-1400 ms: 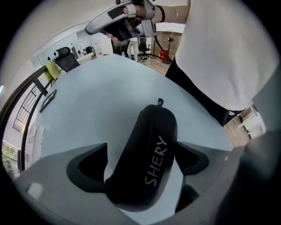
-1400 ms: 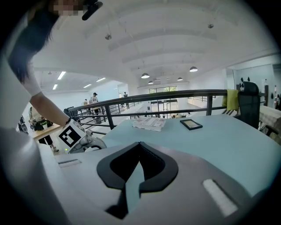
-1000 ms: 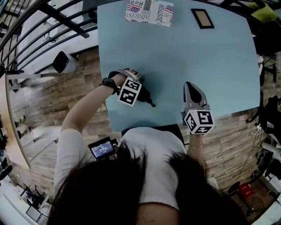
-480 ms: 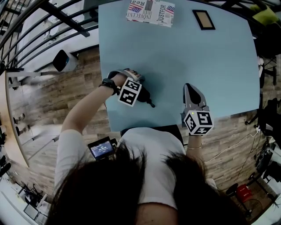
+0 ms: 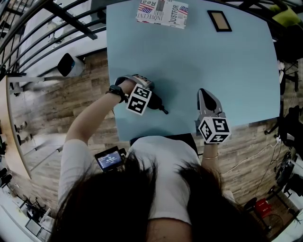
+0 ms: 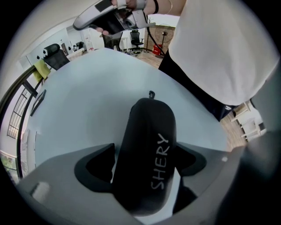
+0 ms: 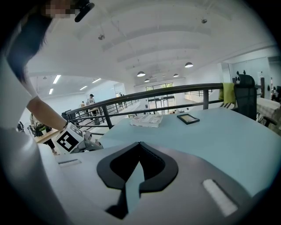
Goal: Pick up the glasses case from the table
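Note:
A black glasses case (image 6: pixel 149 123) with white lettering lies on the light blue table (image 5: pixel 227 71) near its front left edge. My left gripper (image 6: pixel 145 149) points steeply down over it. Its jaws have just been closing, and both pads touch the case's long sides. The case still rests on the table. In the head view the marker cube hides most of the case (image 5: pixel 159 108), and only its right end with a small loop shows. My right gripper (image 7: pixel 139 145) is shut with nothing in it, and it hovers over the table's front right (image 5: pixel 204 94).
A folded newspaper (image 5: pixel 162 13) and a small dark frame (image 5: pixel 218 20) lie at the table's far edge. A black railing (image 7: pixel 175 90) runs behind the table. A dark office chair (image 7: pixel 243 94) stands at the far right. Wooden floor surrounds the table.

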Demonstrator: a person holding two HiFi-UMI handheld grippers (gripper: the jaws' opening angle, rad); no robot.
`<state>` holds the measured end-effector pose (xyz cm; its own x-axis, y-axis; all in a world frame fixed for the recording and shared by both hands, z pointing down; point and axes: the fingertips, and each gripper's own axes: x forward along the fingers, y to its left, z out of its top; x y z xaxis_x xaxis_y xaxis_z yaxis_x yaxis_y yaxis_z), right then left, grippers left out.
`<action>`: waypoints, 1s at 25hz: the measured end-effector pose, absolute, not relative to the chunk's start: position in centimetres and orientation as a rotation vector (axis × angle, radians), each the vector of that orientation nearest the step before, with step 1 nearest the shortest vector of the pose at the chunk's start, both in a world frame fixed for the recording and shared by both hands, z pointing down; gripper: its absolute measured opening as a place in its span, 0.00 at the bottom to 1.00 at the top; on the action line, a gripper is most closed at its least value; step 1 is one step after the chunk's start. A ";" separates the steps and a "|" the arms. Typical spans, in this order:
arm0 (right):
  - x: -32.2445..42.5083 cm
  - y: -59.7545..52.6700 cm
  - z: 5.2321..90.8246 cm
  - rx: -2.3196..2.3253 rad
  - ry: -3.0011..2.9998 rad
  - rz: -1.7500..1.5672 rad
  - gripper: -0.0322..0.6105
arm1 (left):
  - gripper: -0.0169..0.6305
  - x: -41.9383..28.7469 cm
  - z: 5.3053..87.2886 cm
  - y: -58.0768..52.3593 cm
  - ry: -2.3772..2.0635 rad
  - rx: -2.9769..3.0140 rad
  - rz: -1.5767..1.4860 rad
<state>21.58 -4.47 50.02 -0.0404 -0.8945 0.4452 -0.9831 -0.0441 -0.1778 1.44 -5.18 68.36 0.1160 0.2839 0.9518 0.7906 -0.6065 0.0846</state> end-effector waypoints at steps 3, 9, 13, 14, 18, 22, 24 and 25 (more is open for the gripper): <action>21.7 -4.4 49.9 2.031 -2.030 0.674 0.05 | 0.71 1.2 68.3 -5.1 -1.028 -1.959 -1.509; 22.0 -4.1 49.8 2.033 -2.038 0.677 0.05 | 0.67 1.3 67.8 -4.7 -0.992 -2.032 -1.537; 22.0 -4.0 49.7 2.034 -2.044 0.682 0.05 | 0.66 1.7 67.4 -4.8 -0.951 -2.066 -1.535; 22.1 -4.0 49.7 2.034 -2.046 0.683 0.05 | 0.65 1.8 67.3 -4.8 -0.942 -2.073 -1.537; 22.4 -3.8 49.5 2.035 -2.059 0.679 0.05 | 0.65 2.2 66.9 -4.9 -0.897 -2.101 -1.547; 22.6 -3.9 49.4 2.033 -2.076 0.682 0.05 | 0.64 2.6 66.4 -5.2 -0.837 -2.145 -1.553; 22.6 -3.9 49.3 2.030 -2.088 0.687 0.05 | 0.64 2.8 66.0 -5.4 -0.800 -2.172 -1.550; 22.7 -3.8 49.3 2.029 -2.094 0.690 0.05 | 0.64 2.9 65.7 -5.5 -0.777 -2.186 -1.549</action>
<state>22.68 -3.84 49.29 -0.0775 -0.9081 0.4116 -0.9748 -0.0176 -0.2224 2.85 -5.50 65.72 0.2518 0.2317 0.9396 0.6145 -0.7883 0.0297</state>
